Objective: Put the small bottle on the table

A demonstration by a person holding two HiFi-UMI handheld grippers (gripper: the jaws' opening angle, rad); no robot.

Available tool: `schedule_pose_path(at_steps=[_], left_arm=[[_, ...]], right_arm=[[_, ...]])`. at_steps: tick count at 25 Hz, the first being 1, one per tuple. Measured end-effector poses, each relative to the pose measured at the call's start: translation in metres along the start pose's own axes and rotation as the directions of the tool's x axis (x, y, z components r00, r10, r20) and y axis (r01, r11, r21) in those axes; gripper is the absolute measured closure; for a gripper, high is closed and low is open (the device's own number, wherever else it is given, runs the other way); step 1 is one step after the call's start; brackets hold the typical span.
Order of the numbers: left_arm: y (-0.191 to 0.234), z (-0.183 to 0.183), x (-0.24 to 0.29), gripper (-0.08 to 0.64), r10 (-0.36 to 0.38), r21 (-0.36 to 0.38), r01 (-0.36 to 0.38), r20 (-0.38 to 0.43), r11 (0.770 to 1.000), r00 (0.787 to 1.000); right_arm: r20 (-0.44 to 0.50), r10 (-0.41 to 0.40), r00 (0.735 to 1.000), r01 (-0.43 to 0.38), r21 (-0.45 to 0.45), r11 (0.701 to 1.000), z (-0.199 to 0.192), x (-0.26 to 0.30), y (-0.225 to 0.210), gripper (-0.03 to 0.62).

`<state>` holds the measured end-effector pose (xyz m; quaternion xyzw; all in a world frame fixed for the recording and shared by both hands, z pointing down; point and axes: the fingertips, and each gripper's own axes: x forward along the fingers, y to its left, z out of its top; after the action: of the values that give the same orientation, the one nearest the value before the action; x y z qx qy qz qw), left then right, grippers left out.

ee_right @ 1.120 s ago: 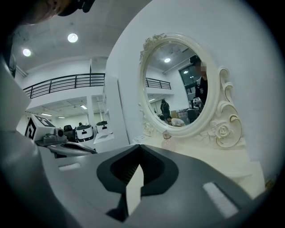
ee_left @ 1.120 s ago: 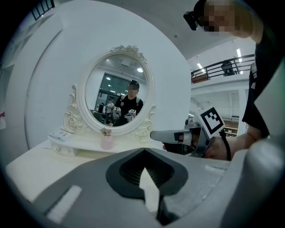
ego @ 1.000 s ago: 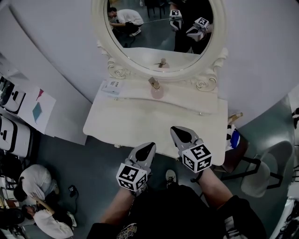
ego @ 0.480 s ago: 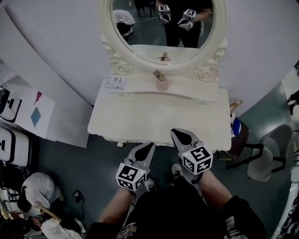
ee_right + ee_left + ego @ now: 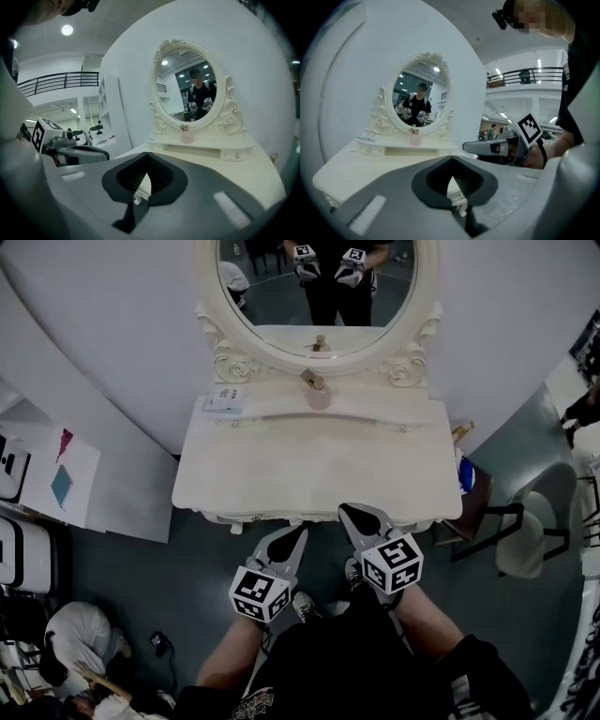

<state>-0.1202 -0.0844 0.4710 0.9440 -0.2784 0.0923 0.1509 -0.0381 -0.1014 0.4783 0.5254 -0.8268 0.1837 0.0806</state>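
The small pink bottle (image 5: 318, 393) with a pale stopper stands upright on the raised shelf under the oval mirror of the cream dressing table (image 5: 281, 474). The bottle also shows far ahead in the left gripper view (image 5: 414, 138) and the right gripper view (image 5: 187, 136). My left gripper (image 5: 289, 540) hangs shut and empty just short of the table's front edge. To its right, my right gripper (image 5: 359, 517) is shut and empty too, its tip at the front edge. Both are well short of the bottle. Each gripper view shows its own jaws, left (image 5: 451, 159) and right (image 5: 146, 154), meeting at the tips.
A small white box (image 5: 225, 399) lies at the shelf's left end. A chair (image 5: 525, 540) and a blue object (image 5: 466, 474) stand right of the table. A person crouches on the floor at lower left (image 5: 80, 643). A white panel with papers (image 5: 61, 479) leans at the left.
The table and mirror have shifted in the head view as the person steps closer. Both grippers stay shut and side by side, now nearer the table's front edge.
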Motion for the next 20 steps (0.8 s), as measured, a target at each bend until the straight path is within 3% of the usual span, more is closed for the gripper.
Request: schedule_pose_path(at_steps=[20], left_arm=[[0.002, -0.014, -0.043, 0.558, -0.091, 0.024, 0.091, -0.003, 0.996, 0.996]], right_arm=[[0.017, -0.072, 0.997, 0.072, 0.02, 0.997, -0.024, -0.016, 0.058, 0.565]])
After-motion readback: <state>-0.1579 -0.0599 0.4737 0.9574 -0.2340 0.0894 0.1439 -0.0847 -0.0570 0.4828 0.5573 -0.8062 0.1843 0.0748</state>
